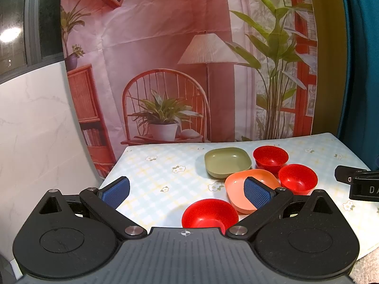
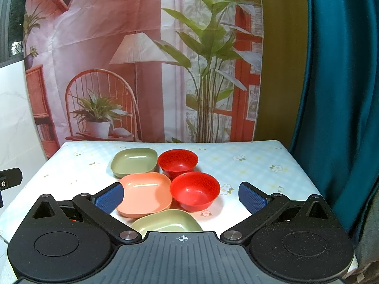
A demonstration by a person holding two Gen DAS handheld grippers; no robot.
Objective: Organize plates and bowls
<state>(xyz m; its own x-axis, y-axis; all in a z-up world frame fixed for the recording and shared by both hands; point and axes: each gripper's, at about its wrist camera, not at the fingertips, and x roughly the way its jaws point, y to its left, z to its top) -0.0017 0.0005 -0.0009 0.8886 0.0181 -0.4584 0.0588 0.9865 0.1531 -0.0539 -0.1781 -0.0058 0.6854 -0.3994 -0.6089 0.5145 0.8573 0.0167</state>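
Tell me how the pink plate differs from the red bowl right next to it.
The pink plate is squarish with rounded corners, while the red bowl is round. The plate is shallow and wide; the bowl is deeper with steeper sides. The plate is pale salmon pink; the bowl is bright red. Both sit upright and empty on the flowered tablecloth, with no claw holding either.

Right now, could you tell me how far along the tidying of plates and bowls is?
Nothing looks sorted yet. Three red bowls sit apart: near, middle, far. The green plates and the orange plate lie unstacked on the table. The left gripper and right gripper hold nothing, jaws wide apart. All the stacking remains.
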